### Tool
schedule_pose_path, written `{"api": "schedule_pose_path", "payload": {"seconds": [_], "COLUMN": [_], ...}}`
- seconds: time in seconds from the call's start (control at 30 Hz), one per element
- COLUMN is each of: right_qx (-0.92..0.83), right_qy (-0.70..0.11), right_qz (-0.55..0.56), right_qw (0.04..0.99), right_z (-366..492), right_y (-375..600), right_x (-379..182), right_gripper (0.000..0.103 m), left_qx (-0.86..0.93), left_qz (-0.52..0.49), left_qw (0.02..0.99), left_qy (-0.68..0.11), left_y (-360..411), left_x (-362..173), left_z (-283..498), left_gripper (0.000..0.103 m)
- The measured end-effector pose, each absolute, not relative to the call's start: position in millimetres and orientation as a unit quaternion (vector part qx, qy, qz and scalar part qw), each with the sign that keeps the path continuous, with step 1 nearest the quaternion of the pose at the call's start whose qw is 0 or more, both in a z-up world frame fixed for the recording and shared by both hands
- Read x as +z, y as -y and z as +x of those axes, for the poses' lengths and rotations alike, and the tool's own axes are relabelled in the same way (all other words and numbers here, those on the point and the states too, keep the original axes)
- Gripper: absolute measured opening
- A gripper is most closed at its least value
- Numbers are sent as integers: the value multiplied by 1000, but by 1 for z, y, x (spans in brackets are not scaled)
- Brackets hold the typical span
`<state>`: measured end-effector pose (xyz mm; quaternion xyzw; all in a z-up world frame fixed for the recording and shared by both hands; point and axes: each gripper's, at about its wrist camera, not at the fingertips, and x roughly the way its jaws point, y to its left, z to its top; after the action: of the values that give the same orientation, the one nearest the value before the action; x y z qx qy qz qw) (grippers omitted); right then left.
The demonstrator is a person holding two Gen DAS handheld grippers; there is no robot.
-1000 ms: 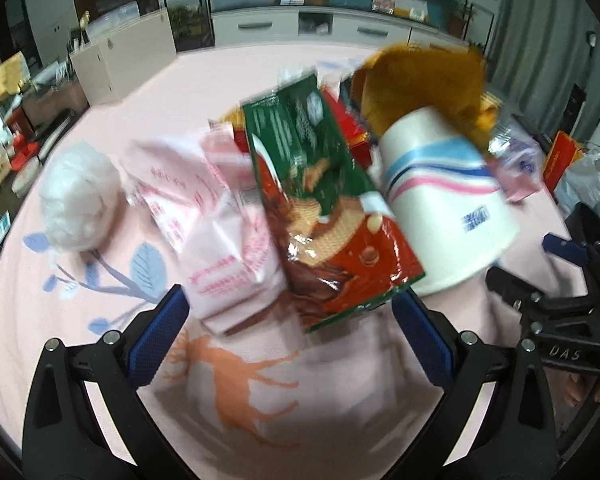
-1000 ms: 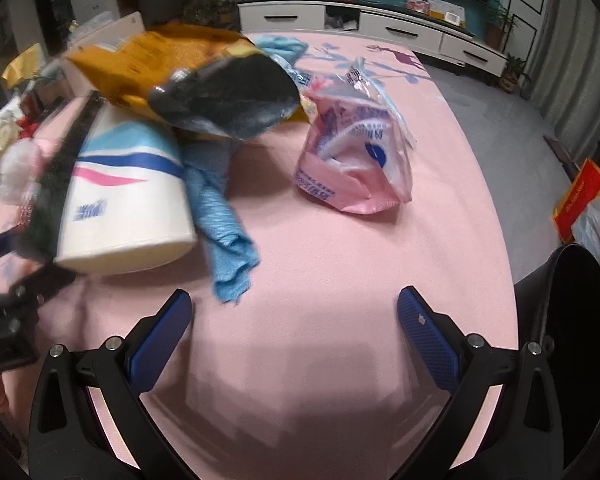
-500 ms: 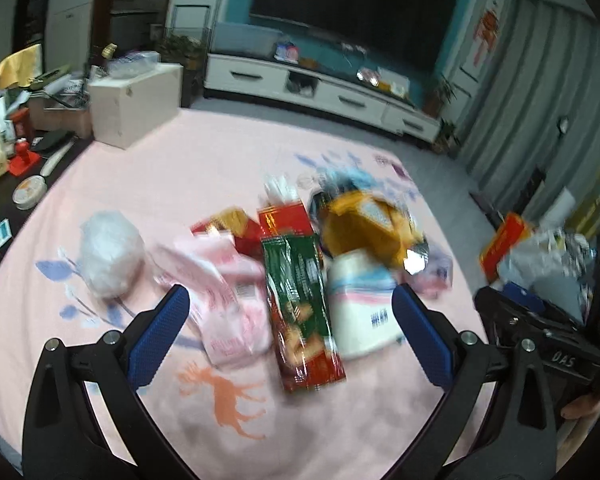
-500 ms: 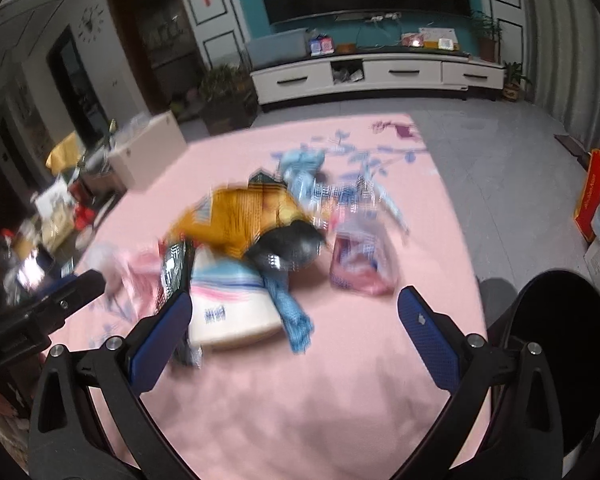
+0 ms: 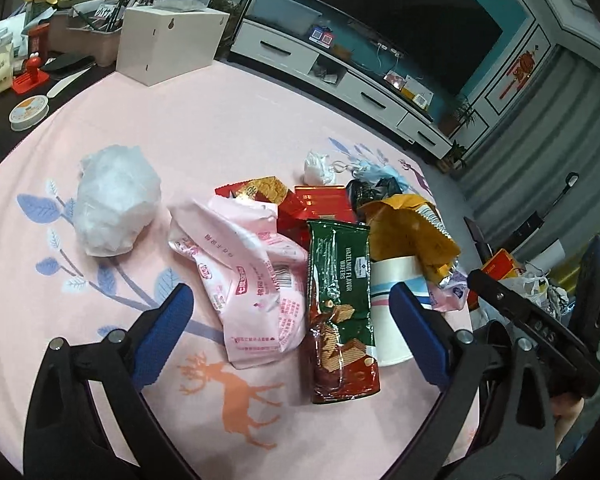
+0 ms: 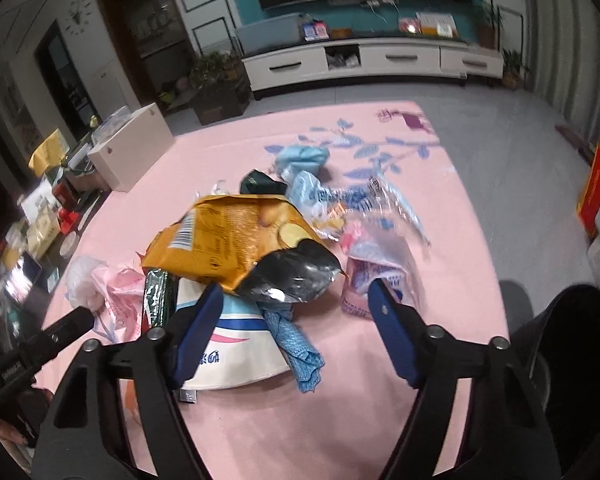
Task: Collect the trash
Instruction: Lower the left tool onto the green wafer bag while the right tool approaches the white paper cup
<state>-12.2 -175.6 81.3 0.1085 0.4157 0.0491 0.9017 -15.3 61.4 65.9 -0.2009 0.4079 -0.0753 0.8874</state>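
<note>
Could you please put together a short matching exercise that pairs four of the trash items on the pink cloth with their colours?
Things:
1. hazelnut wafer wrapper
2. chip bag
3. crumpled plastic bag
4. rag

Colours:
A. blue
B. green and red
C. translucent white
D. orange-yellow

Pairs: 1-B, 2-D, 3-C, 4-A
</note>
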Motion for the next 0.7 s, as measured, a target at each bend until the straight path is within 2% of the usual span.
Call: {"api": "schedule_pose_path", "payload": {"seconds": [0.27,0.53,0.7], "right_qx": [36,62,84], "right_qy": [-406,-415,-422], "right_qz": [139,163,163], "right_qw": [902,893,888], "right_z": [-20,-23,-23], "right_y": [202,203,193], "right_x": [87,84,83], "right_gripper": [70,70,70], "left_qx": [-91,-97,-90], "left_qz": [-184,-188,-196], "left_qw": [889,880,879], "left_qy": [-409,-425,-426], "left_y": [-46,-41,-47], "left_x": [65,58,58], "left_z": [-19,-19,-19], "left_gripper": [95,77,74]}}
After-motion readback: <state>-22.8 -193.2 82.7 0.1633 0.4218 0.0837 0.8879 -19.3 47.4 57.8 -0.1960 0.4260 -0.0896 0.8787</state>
